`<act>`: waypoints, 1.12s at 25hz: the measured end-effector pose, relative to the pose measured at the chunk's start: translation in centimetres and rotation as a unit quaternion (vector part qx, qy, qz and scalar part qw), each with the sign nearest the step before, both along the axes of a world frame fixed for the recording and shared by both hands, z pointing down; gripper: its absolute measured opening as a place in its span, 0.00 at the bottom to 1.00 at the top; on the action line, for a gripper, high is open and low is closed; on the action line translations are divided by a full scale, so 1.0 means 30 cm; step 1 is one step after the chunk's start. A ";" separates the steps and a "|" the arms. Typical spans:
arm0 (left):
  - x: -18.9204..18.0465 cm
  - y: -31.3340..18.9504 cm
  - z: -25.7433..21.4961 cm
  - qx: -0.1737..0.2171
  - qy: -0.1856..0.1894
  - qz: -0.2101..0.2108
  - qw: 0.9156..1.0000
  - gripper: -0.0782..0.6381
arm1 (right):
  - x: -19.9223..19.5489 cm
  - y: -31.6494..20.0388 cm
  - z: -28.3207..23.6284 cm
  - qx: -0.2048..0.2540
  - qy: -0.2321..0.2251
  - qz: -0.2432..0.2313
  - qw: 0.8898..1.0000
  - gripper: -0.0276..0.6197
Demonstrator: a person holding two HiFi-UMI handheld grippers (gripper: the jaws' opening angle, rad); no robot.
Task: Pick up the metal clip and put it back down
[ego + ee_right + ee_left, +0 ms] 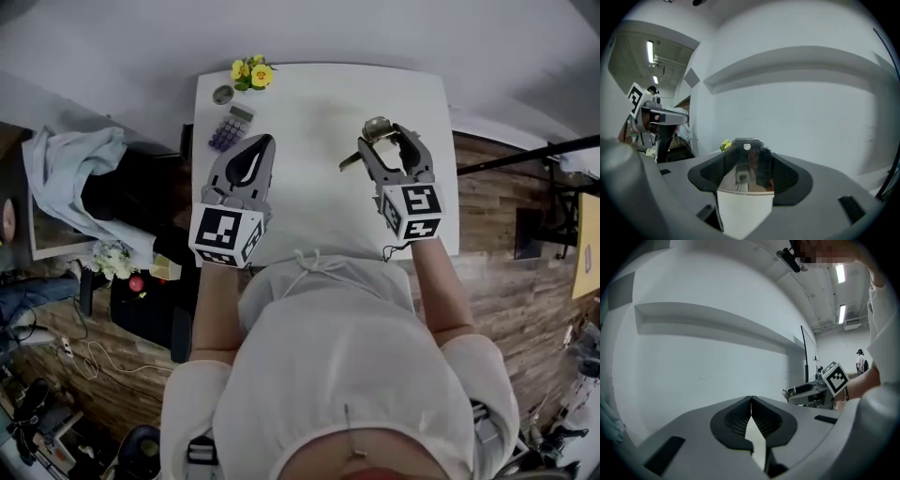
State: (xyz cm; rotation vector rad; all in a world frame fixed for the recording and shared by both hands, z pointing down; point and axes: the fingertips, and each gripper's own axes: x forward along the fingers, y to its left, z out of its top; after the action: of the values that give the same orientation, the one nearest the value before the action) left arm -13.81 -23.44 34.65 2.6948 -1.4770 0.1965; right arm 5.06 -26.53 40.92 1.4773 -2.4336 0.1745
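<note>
In the head view the right gripper (387,141) sits at about 1 o'clock from the picture's centre, over the white table (309,103). Its jaws stand part-way spread and pinch the metal clip (376,126) between them. The clip's rounded top shows past the fingertips, and one thin handle sticks out toward 8 o'clock. The rest of it is covered by the jaws.

The right gripper view shows the clip's shiny face spanning the gap between the ribbed pads. A small round hole lies near its upper edge. The face mirrors blurred shapes that cannot be read, and its lower edge is cut off by the gripper body. Behind the clip is plain wall rather than tabletop. No view shows clearly how high the clip is above the table.

The left gripper (264,142) lies at about 11 o'clock from the centre of the head view, well apart from the right one. In its own view the tips are pressed together with nothing between them, and only a pale sliver shows lower down, behind the pads. That view faces the wall, with the right gripper at 3 o'clock.

At the table's 11 o'clock corner are yellow flowers (251,73). Just below them lie a calculator (230,128) and a small round object (222,94) too small to identify. The person's white shirt (337,366) hides the table's near edge.
</note>
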 end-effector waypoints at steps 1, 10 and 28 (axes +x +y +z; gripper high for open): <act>0.000 -0.001 -0.013 0.004 -0.001 -0.001 1.000 0.13 | 0.005 0.006 -0.037 0.015 -0.005 -0.003 1.000 0.50; 0.018 -0.006 -0.067 0.017 -0.009 -0.002 1.000 0.13 | 0.049 0.059 -0.271 0.112 -0.033 -0.003 0.993 0.50; 0.059 0.013 0.023 -0.015 -0.007 0.011 1.000 0.13 | 0.020 0.004 -0.087 0.047 -0.017 -0.004 0.999 0.50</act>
State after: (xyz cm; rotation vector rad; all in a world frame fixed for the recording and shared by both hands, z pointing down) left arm -12.03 -23.04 35.34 2.6920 -1.4365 0.2378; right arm 5.66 -26.41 38.31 1.5162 -2.5061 0.0862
